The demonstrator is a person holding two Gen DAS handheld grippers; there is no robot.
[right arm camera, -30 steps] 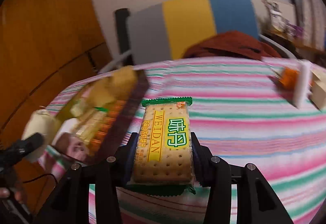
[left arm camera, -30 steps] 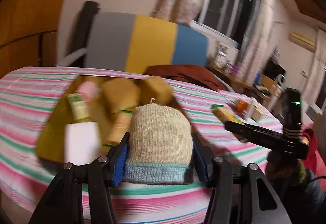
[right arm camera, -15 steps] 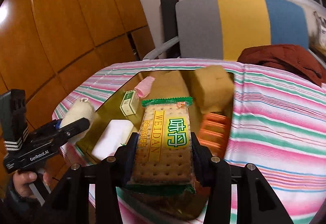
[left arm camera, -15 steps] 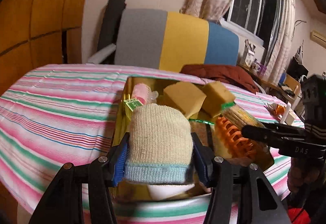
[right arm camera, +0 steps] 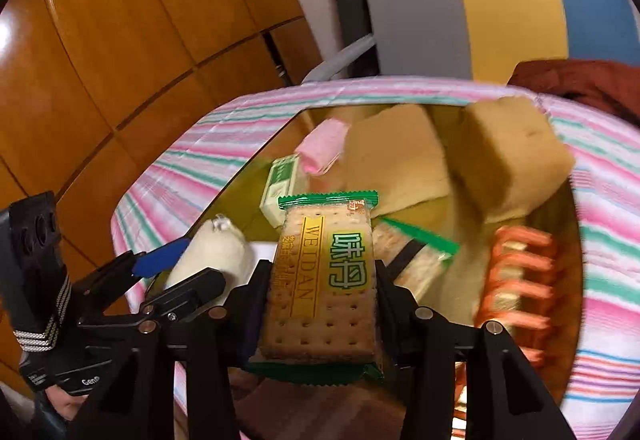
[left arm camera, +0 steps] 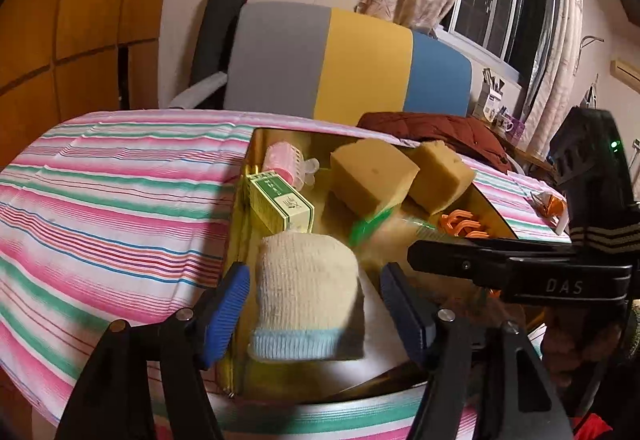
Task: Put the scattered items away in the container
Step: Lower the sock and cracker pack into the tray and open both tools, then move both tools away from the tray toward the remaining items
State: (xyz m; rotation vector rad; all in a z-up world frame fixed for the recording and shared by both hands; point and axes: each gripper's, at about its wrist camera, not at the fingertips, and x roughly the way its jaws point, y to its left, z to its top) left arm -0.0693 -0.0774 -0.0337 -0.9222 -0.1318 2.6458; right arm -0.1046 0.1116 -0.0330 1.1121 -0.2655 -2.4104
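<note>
A gold tray [left arm camera: 280, 137] on the striped tablecloth holds several items. My left gripper [left arm camera: 312, 280] hangs over its near end and its jaws are opening. The cream knitted sock [left arm camera: 306, 292] with a blue cuff sits between the blue pads [left arm camera: 224, 304], and a gap shows on each side of it. The sock lies on a white block [left arm camera: 380, 328]. My right gripper [right arm camera: 322, 280] is shut on a biscuit pack [right arm camera: 320, 320] with a green wrapper and holds it above the tray [right arm camera: 240, 199]. The right wrist view also shows the left gripper [right arm camera: 184, 266] and the sock [right arm camera: 216, 248].
Inside the tray are two yellow sponges [left arm camera: 372, 175], a green box [left arm camera: 280, 201], a pink roller [left arm camera: 282, 159], an orange hair claw [right arm camera: 516, 280] and another biscuit pack [right arm camera: 416, 260]. A striped chair [left arm camera: 348, 59] and a red garment [left arm camera: 440, 127] stand behind the table. Small items [left arm camera: 552, 205] lie far right.
The left jaws have spread apart and let go of the sock, which now rests lower in the tray. The right gripper has carried the biscuit pack further over the tray.
</note>
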